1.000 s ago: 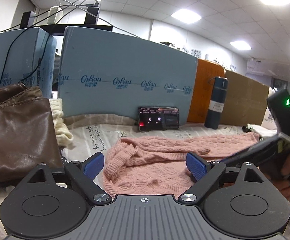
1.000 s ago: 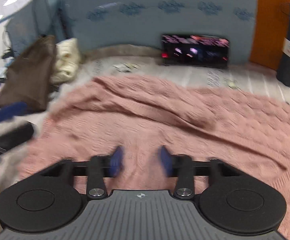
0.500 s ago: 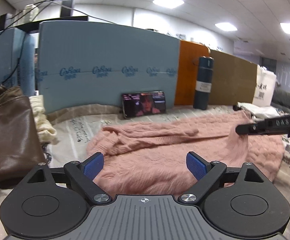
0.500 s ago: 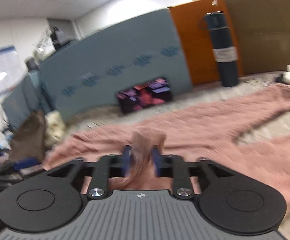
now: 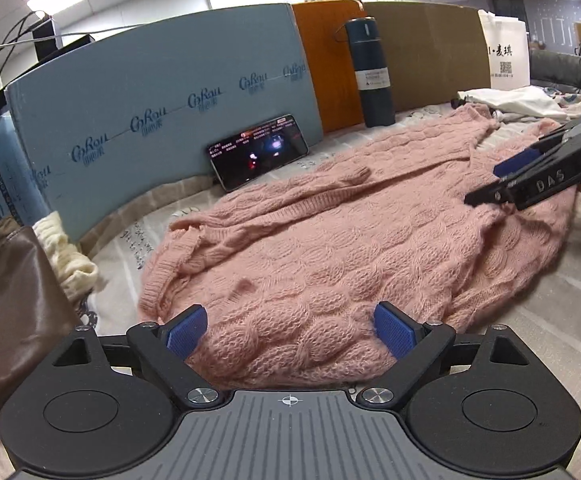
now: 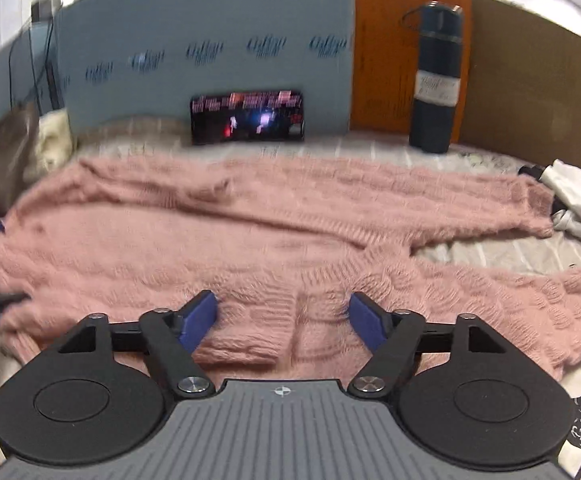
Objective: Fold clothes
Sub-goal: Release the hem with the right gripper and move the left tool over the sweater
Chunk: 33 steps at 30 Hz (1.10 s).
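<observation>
A pink cable-knit sweater (image 5: 330,248) lies spread over the patterned table cover, one sleeve stretched toward the back right. My left gripper (image 5: 290,330) is open just above the sweater's near left hem, nothing between its blue pads. In the left wrist view the right gripper (image 5: 506,182) hovers over the sweater's right side, held by a hand. In the right wrist view the sweater (image 6: 250,240) fills the middle, and my right gripper (image 6: 282,320) stands open over its ribbed edge, gripping nothing.
A phone (image 5: 258,152) with a lit screen leans on the blue foam board (image 5: 162,100). A dark flask (image 5: 372,72) stands at the back. A brown leather bag (image 5: 14,300) and cream knit (image 5: 66,256) sit left. White cloth (image 6: 578,196) lies right.
The right gripper was shut on a fold of the sweater half a second ago; it has let go and opened. The sweater now lies flatter. The left gripper moved closer over the hem.
</observation>
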Each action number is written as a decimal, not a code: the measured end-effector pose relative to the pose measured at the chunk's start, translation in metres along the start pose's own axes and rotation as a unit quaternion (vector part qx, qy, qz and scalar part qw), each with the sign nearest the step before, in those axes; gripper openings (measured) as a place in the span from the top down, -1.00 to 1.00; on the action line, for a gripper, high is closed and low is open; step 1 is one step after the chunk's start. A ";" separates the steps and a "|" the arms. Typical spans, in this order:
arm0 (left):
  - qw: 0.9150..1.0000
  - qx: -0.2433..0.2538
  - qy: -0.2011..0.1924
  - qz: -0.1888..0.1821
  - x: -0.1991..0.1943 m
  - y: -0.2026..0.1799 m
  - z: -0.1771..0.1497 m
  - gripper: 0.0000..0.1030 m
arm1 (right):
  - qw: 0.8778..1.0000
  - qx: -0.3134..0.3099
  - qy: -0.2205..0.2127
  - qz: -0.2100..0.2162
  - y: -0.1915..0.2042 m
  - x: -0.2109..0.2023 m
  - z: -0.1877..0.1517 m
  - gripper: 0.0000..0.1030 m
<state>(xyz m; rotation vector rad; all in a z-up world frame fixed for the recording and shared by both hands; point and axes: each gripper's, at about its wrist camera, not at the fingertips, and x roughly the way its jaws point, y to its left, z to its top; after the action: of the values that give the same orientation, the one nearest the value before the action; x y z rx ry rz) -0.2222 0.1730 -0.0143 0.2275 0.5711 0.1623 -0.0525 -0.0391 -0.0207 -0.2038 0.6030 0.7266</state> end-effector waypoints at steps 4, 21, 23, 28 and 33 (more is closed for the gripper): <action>0.999 0.013 -0.039 0.010 -0.014 -0.003 0.000 -0.80 | 1.000 0.004 -0.013 0.014 -0.006 -0.006 0.000 -0.46; 0.959 0.273 -0.046 -0.055 -0.035 -0.052 -0.011 -0.80 | 0.981 -0.191 -0.021 -0.021 -0.079 -0.088 -0.049 -0.83; 0.957 0.280 -0.052 -0.052 -0.031 -0.052 -0.009 -0.80 | 0.973 -0.228 -0.010 -0.026 -0.075 -0.083 -0.054 -0.83; 0.951 0.298 -0.067 -0.044 -0.019 -0.055 -0.006 -0.79 | 0.967 -0.255 -0.028 -0.004 -0.064 -0.069 -0.049 -0.83; 0.948 0.308 -0.073 -0.036 -0.010 -0.053 -0.005 -0.43 | 0.966 -0.247 -0.056 0.050 -0.056 -0.057 -0.038 -0.78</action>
<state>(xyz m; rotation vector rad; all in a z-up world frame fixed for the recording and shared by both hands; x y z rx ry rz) -0.2285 0.1209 -0.0274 0.8190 0.4688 -0.1098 -0.0655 -0.1266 -0.0203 -0.5931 0.3173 0.9744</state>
